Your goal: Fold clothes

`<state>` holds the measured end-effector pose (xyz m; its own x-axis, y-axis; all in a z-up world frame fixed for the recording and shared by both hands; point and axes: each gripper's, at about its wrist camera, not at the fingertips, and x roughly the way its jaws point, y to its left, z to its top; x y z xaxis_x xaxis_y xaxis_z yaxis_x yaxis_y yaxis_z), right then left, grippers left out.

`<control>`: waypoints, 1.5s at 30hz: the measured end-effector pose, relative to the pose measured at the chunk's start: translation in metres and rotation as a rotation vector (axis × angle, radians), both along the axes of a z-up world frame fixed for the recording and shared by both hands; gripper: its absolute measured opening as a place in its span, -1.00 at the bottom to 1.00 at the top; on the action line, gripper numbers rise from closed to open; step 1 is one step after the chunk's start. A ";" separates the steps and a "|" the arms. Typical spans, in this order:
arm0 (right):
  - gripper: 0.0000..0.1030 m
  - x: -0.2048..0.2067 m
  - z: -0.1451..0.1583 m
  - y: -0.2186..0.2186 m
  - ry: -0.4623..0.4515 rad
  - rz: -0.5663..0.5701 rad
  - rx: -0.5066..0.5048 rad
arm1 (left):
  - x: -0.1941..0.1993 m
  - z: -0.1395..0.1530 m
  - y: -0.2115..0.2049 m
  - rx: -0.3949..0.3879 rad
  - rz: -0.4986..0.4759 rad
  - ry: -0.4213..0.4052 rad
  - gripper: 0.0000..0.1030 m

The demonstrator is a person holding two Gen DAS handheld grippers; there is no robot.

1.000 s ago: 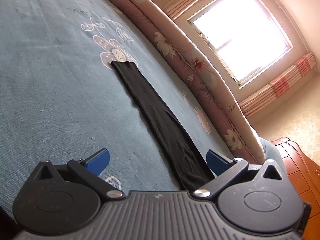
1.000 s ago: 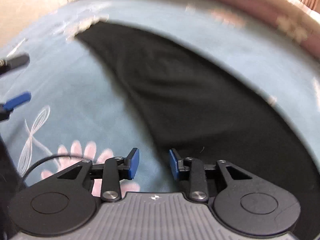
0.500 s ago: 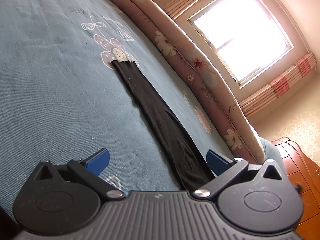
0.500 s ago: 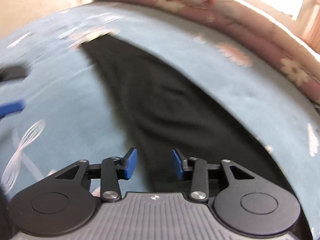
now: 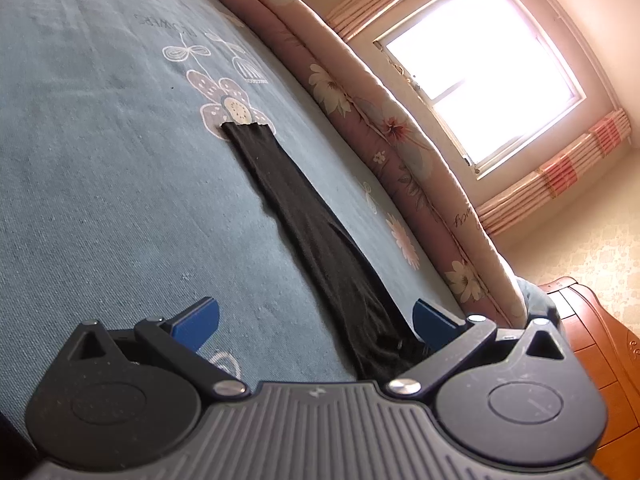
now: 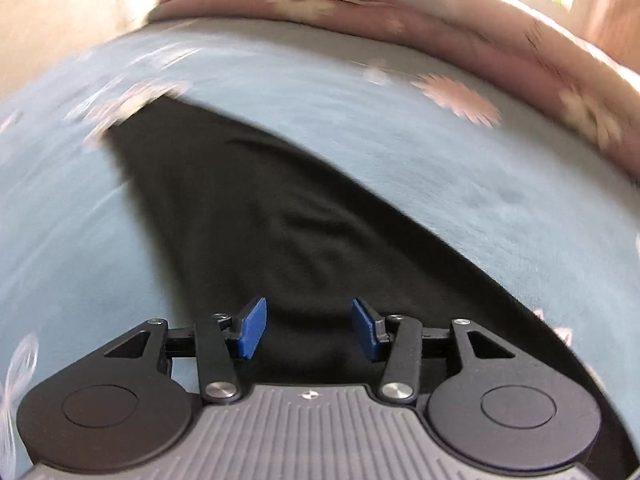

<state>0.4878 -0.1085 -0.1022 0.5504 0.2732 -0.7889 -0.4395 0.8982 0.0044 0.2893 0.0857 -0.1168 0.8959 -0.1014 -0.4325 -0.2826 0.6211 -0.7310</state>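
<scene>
A black garment (image 5: 304, 220) lies stretched flat on the blue flowered bedspread (image 5: 100, 168), narrowing to a cuff at its far end. My left gripper (image 5: 316, 320) hovers low over the bedspread, wide open, with the garment's near part passing by its right finger. In the right wrist view the same black garment (image 6: 280, 208) spreads wide across the bed, blurred by motion. My right gripper (image 6: 305, 328) is open just above the dark cloth, with nothing between its blue pads.
A pink flowered quilt roll (image 5: 380, 120) runs along the bed's far edge. Beyond it are a bright window (image 5: 480, 68) with striped curtains and a wooden cabinet (image 5: 592, 328) at the right.
My right gripper has slid from the garment's left edge onto the cloth and opened wider. The left gripper has barely moved.
</scene>
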 end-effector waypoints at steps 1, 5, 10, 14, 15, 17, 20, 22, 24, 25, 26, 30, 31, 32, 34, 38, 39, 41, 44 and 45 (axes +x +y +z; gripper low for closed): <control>0.02 0.009 0.000 -0.003 0.008 -0.034 0.035 | 0.000 0.000 0.000 0.000 -0.002 0.001 0.98; 0.02 0.048 0.003 -0.015 0.056 -0.128 0.234 | 0.001 -0.001 0.000 0.002 -0.006 0.003 0.98; 0.02 0.087 0.006 0.006 0.040 -0.168 0.319 | 0.001 0.000 0.000 0.003 -0.008 0.003 0.98; 0.07 0.111 -0.014 0.027 0.069 -0.194 0.284 | 0.003 -0.001 0.000 0.000 -0.012 0.004 0.98; 0.08 0.114 -0.016 0.034 0.045 -0.189 0.270 | 0.003 -0.001 0.000 -0.002 -0.013 0.005 0.98; 0.08 0.117 -0.016 0.045 0.005 -0.170 0.232 | 0.003 -0.001 0.000 -0.004 -0.012 0.008 0.98; 0.06 0.110 0.002 0.046 -0.054 -0.162 0.252 | 0.003 -0.001 0.001 -0.013 -0.012 0.007 0.98; 0.06 0.101 0.012 0.043 -0.013 -0.141 0.298 | 0.003 -0.001 0.000 -0.011 -0.015 0.005 0.98; 0.07 0.091 0.013 0.041 -0.001 -0.112 0.308 | 0.003 -0.001 -0.001 -0.006 -0.017 0.002 0.98; 0.07 0.091 0.010 0.040 0.011 -0.111 0.303 | 0.003 -0.001 -0.001 -0.001 -0.014 0.002 0.98; 0.07 0.093 0.004 0.040 0.024 -0.121 0.298 | 0.003 -0.001 -0.001 0.003 -0.012 0.003 0.98; 0.07 0.110 -0.020 0.038 0.011 -0.192 0.305 | 0.003 -0.002 -0.002 0.002 -0.012 0.009 0.98; 0.08 0.115 -0.020 0.038 0.012 -0.214 0.328 | 0.003 -0.002 -0.002 0.001 -0.015 0.009 0.98; 0.08 0.120 -0.020 0.038 0.014 -0.234 0.351 | 0.003 -0.001 -0.002 -0.001 -0.017 0.007 0.98; 0.08 0.119 -0.013 0.043 0.006 -0.227 0.385 | 0.002 -0.001 -0.002 0.000 -0.013 0.003 0.98; 0.09 0.106 -0.004 0.063 0.010 -0.149 0.419 | 0.002 -0.001 -0.002 0.003 -0.012 0.003 0.98; 0.09 0.107 -0.009 0.070 0.018 -0.128 0.399 | 0.002 -0.001 -0.003 0.005 -0.014 0.003 0.98; 0.11 0.110 -0.017 0.083 0.029 -0.089 0.358 | 0.002 0.000 -0.003 0.013 -0.012 0.001 0.98; 0.11 0.101 0.004 0.076 -0.040 -0.094 0.314 | 0.003 0.000 -0.003 0.018 -0.003 0.008 0.98; 0.11 0.086 0.024 0.065 -0.063 -0.096 0.300 | 0.003 -0.001 -0.003 0.016 -0.002 0.010 0.98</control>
<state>0.5733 -0.0436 -0.0780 0.6302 0.4332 -0.6444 -0.3607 0.8983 0.2511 0.2924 0.0826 -0.1173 0.8913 -0.0961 -0.4430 -0.2887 0.6333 -0.7180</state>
